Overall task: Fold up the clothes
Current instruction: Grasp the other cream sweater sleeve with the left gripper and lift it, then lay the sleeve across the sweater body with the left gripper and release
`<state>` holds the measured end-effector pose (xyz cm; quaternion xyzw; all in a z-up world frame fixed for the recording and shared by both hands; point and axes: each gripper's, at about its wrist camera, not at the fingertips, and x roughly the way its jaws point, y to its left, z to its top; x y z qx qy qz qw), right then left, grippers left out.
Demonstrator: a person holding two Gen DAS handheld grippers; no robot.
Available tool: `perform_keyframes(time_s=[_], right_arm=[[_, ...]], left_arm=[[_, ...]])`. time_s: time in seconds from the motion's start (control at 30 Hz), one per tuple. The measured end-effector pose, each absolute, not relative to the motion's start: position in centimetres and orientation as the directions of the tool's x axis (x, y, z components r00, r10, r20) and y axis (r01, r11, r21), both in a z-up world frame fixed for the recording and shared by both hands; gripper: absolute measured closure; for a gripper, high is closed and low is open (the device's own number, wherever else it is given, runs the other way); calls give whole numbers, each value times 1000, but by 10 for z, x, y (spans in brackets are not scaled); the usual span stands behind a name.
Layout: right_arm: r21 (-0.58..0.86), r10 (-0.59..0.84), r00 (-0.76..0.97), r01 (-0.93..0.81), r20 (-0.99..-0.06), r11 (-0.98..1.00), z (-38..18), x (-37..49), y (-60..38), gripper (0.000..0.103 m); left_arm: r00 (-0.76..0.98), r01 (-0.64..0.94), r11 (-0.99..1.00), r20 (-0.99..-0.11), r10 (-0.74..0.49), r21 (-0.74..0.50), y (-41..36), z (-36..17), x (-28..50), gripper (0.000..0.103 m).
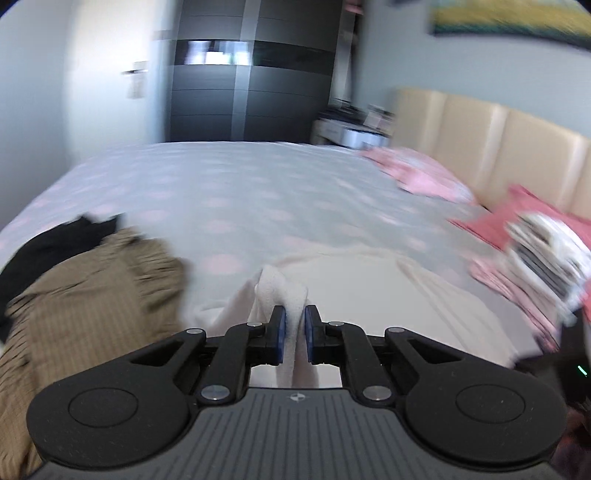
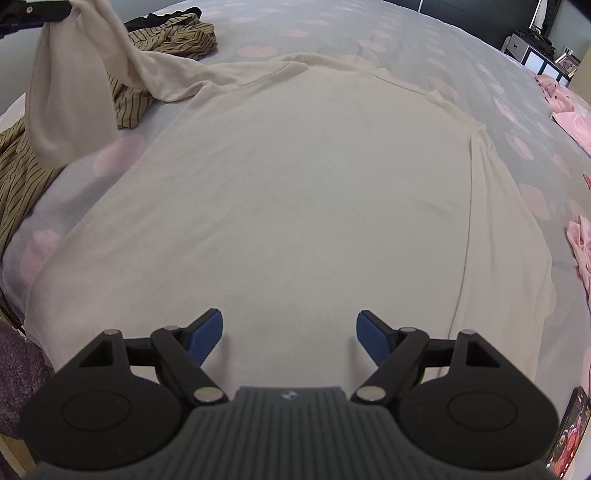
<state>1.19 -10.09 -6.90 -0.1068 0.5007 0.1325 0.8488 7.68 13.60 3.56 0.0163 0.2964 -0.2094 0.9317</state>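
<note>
A cream long-sleeved shirt (image 2: 295, 184) lies spread flat on the bed (image 2: 406, 40). My left gripper (image 1: 294, 325) is shut on the shirt's left sleeve (image 1: 284, 291), the cloth pinched between its blue pads. In the right wrist view that sleeve (image 2: 66, 92) hangs lifted at the top left, below the left gripper (image 2: 48, 13). My right gripper (image 2: 289, 332) hovers open over the shirt's lower part, with nothing between its fingers.
A brown striped garment (image 2: 170, 40) and a black one (image 1: 55, 243) lie heaped left of the shirt. Pink pillows (image 1: 424, 173) and a beige headboard (image 1: 498, 155) are on the right, pink clothes (image 2: 580, 243) beside the shirt. A phone (image 2: 569, 432) lies at the lower right. A dark wardrobe (image 1: 251, 74) stands beyond the bed.
</note>
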Motion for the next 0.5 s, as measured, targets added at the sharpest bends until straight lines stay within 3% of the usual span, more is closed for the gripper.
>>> perform_keyframes(time_s=[0.2, 0.43, 0.5], right_arm=[[-39, 113, 476, -299, -872, 953, -65, 8, -115, 21], [-29, 100, 475, -259, -874, 966, -66, 3, -131, 21], [-29, 101, 479, -257, -872, 966, -66, 3, -134, 21]], left_arm=[[579, 626, 780, -677, -455, 11, 59, 8, 65, 94], [441, 705, 709, -781, -443, -4, 13, -46, 49, 92], [411, 724, 689, -795, -447, -13, 9, -51, 45, 82]])
